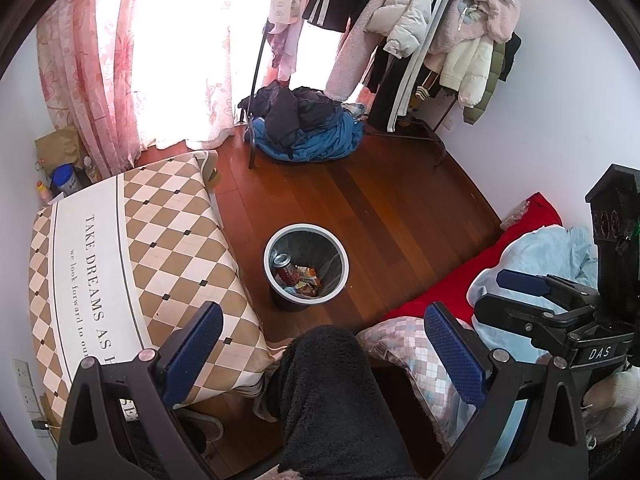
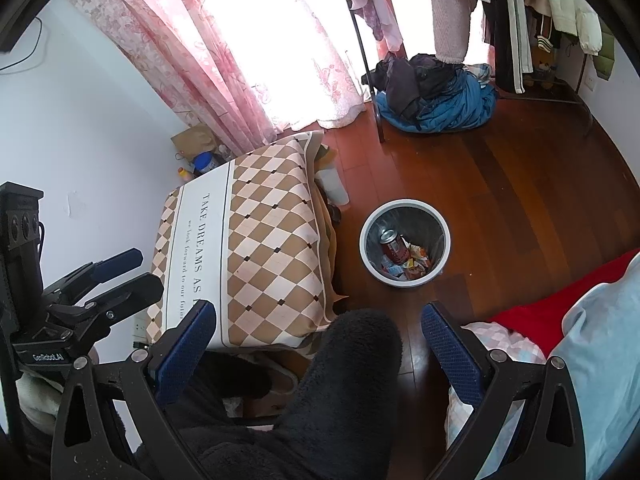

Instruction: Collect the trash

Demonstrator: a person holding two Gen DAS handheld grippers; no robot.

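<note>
A round white-rimmed trash bin (image 1: 269, 251) stands on the wooden floor; it also shows in the right wrist view (image 2: 363, 236). Inside lie a red drink can (image 1: 285, 268) (image 2: 394, 245) and several crumpled wrappers (image 1: 306, 277) (image 2: 416, 260). My left gripper (image 1: 324, 354) is open and empty, held high above the person's dark-clad knee (image 1: 324, 364), nearer than the bin. My right gripper (image 2: 318, 354) is open and empty too, above the same knee (image 2: 360, 344). The right gripper shows at the right of the left view (image 1: 504, 288), and the left gripper at the left of the right view (image 2: 132, 272).
A low table under a checked cloth (image 1: 132, 256) (image 2: 256, 240) stands left of the bin. A bed with red sheet (image 1: 480, 268), pale blue blanket (image 2: 600, 344) and checked pillow (image 1: 404, 344) lies right. A clothes pile (image 1: 308, 128) and loaded rack (image 1: 424, 20) stand behind, by pink curtains (image 1: 100, 80).
</note>
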